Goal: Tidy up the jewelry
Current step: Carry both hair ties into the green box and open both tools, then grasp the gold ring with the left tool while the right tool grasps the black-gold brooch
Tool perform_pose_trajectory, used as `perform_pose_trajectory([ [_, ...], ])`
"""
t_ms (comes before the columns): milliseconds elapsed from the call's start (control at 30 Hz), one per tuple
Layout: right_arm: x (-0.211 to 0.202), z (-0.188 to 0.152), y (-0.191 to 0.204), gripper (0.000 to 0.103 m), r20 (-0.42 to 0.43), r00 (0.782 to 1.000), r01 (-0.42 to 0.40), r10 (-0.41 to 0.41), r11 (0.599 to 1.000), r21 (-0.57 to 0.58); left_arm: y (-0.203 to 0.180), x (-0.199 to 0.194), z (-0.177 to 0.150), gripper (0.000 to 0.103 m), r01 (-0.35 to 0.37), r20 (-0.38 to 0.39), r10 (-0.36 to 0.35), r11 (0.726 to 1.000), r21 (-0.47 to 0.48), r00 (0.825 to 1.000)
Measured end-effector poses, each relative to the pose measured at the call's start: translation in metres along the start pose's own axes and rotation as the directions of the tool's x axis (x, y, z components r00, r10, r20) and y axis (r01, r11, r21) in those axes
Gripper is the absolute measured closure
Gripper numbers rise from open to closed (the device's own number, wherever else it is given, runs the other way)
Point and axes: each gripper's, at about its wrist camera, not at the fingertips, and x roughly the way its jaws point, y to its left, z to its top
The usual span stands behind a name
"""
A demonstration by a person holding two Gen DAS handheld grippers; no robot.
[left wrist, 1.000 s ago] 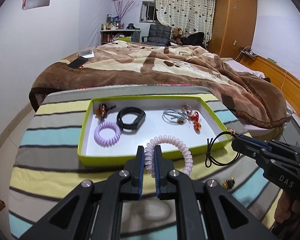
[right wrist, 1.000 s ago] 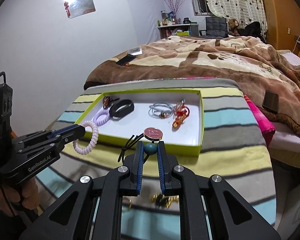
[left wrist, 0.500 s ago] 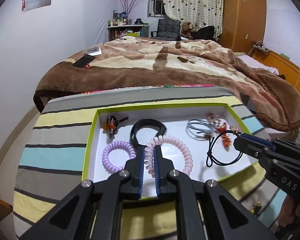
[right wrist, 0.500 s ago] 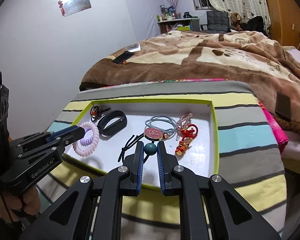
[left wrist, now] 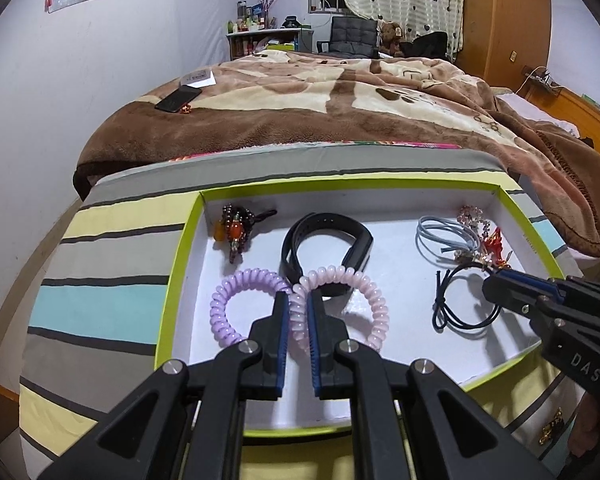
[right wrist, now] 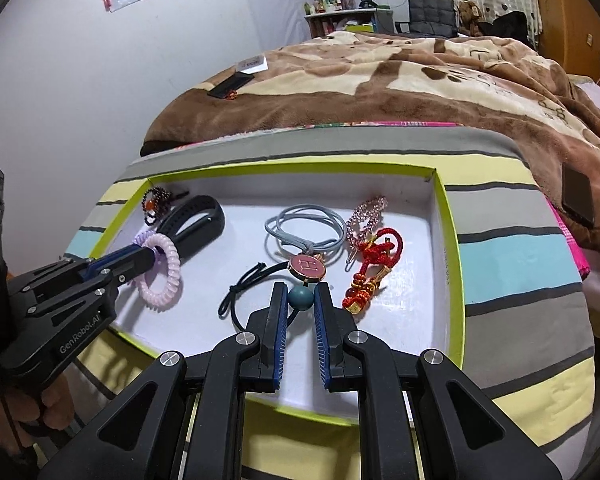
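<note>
Left wrist view shows a shallow white tray [left wrist: 512, 208] with a lime-green rim holding a purple coil hair tie [left wrist: 236, 300], black wristband [left wrist: 328, 236], beaded charm [left wrist: 236, 228], grey cord loop [left wrist: 440, 236] and red knot charm [left wrist: 496, 240]. The left gripper [left wrist: 298, 312] pinches a pink coil hair tie [left wrist: 364, 288] inside the tray. The right gripper [right wrist: 301, 300], marked "DAS", clamps the teal bead of a black elastic band [right wrist: 240, 292] bearing a round pink "H" disc.

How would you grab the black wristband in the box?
Grab the black wristband by its thick curved end, pinching across the strap from above. It lies flat as an open loop, so one finger fits inside. Its near end lies partly behind the pink coil tie.
</note>
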Motion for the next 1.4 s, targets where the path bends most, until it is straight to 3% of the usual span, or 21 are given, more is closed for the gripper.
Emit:
perform_pose_trajectory([
  [267, 0.002, -0.001, 0.002, 0.088, -0.008, 1.000, -0.002, 0.002, 1.000, -0.003, 0.001, -0.001, -0.002, 0.091, 0.017, -0.002, -0.017, 1.000, -0.014, 1.000],
  [433, -0.002, 0.000, 0.001, 0.083, 0.001, 1.000, -0.003, 0.003, 1.000, -0.001, 0.001, -0.004, -0.003, 0.077, 0.041, -0.003, -0.041, 0.999, -0.028, 0.999],
  [900, -0.041, -0.012, -0.003, 0.081, 0.075, 0.997, -0.033, 0.031, 0.999, 0.022, 0.006, -0.043, -0.014, 0.077, 0.093, 0.081, -0.088, 0.994, -0.060, 0.993],
  [1400, -0.090, -0.057, -0.012, 0.080, 0.129, 0.990, -0.065, 0.059, 0.997, 0.045, -0.016, -0.089, -0.044, 0.076, 0.167, 0.139, -0.163, 0.986, -0.021, 0.977],
])
